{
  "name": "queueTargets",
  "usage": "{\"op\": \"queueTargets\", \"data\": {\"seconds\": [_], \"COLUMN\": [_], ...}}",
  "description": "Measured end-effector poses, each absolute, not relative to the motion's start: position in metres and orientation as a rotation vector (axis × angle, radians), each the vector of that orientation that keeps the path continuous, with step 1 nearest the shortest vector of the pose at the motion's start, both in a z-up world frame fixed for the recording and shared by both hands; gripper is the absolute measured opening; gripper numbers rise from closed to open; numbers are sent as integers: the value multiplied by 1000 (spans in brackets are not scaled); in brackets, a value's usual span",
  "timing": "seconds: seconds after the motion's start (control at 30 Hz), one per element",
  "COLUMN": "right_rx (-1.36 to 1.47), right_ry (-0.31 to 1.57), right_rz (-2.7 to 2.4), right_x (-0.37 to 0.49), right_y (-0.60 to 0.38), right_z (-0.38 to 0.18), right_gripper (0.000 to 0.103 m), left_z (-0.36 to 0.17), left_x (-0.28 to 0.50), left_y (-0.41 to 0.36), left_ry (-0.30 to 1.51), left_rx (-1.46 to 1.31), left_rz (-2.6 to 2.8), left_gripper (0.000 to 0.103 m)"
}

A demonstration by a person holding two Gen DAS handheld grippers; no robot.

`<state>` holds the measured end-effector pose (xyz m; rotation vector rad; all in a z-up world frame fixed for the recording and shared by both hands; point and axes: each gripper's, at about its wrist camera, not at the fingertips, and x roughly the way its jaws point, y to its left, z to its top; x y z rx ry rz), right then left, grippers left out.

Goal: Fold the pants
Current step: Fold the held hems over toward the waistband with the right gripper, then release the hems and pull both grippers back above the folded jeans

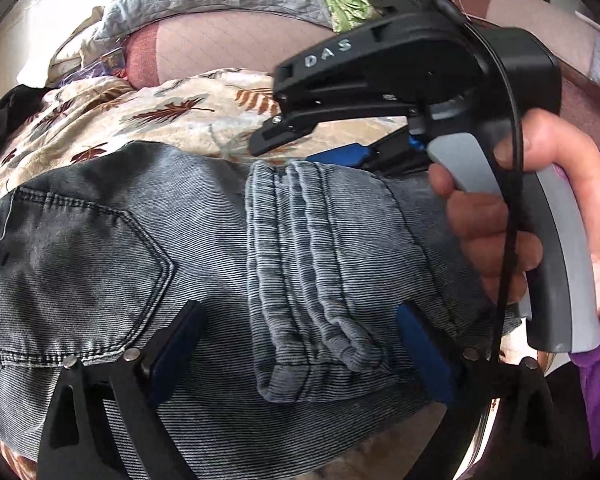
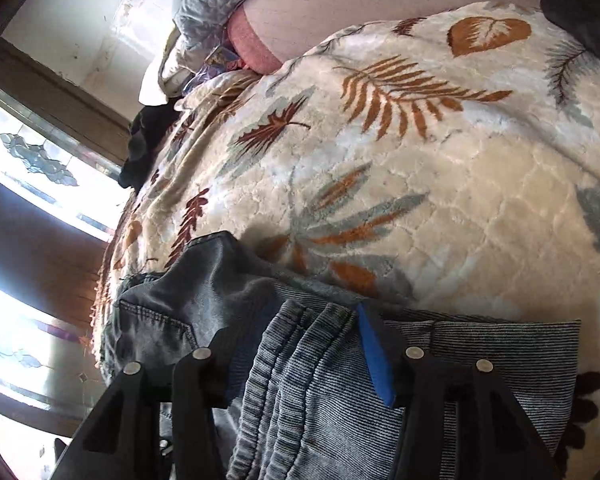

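Your pants (image 1: 140, 248) lie folded, hems at frame centre; both claws, left (image 1: 300, 344) and right (image 2: 300, 360), gape, gripping nothing.

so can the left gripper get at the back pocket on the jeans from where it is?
Probably yes. The left gripper stands open over the jeans, and the back pocket lies flat and uncovered just beside one finger. The folded leg hems sit between its fingers, and the right gripper is off at the far edge.

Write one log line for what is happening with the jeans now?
jeans: folded on leaf blanket | left gripper: open astride hems | right gripper: open astride hems
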<state>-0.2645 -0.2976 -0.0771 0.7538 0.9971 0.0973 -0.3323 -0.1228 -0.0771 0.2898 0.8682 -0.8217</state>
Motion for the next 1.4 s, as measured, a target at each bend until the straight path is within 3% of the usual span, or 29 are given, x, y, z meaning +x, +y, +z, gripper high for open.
{"op": "queueTargets", "data": {"seconds": [0.07,0.2,0.4,0.53,0.73,0.9,1.17,1.4], "right_rx": [797,822,772,779,874,859,767,711], "right_ry": [1023,1014,789,836,1033,918,742,671], "right_rz": [151,187,71,153,189,175,159,221], "right_x": [-266,-274,-290,-294,-281,-301,-369,-408], "right_y": [-295,-295,-304,-300,-291,-300,-285,-244], "right_z": [-81,-77,-46,-40,-87,-57,-9,15], "right_gripper": [53,53,53,53,51,51,51,60], "left_z": [-75,-71,-68,-66,-77,-63,-19,11], "left_x": [-339,-343,-341,-342,-336,-341,-323,-308], "left_y": [-125,-122,-115,-113,-119,-101,-39,27], "left_ry": [866,866,877,881,900,875,767,671], "left_rx": [298,294,250,243,286,267,202,234], "left_rz": [-877,-898,-918,-941,-899,-869,-575,-298], "left_gripper": [72,68,64,63,65,65,77,82]}}
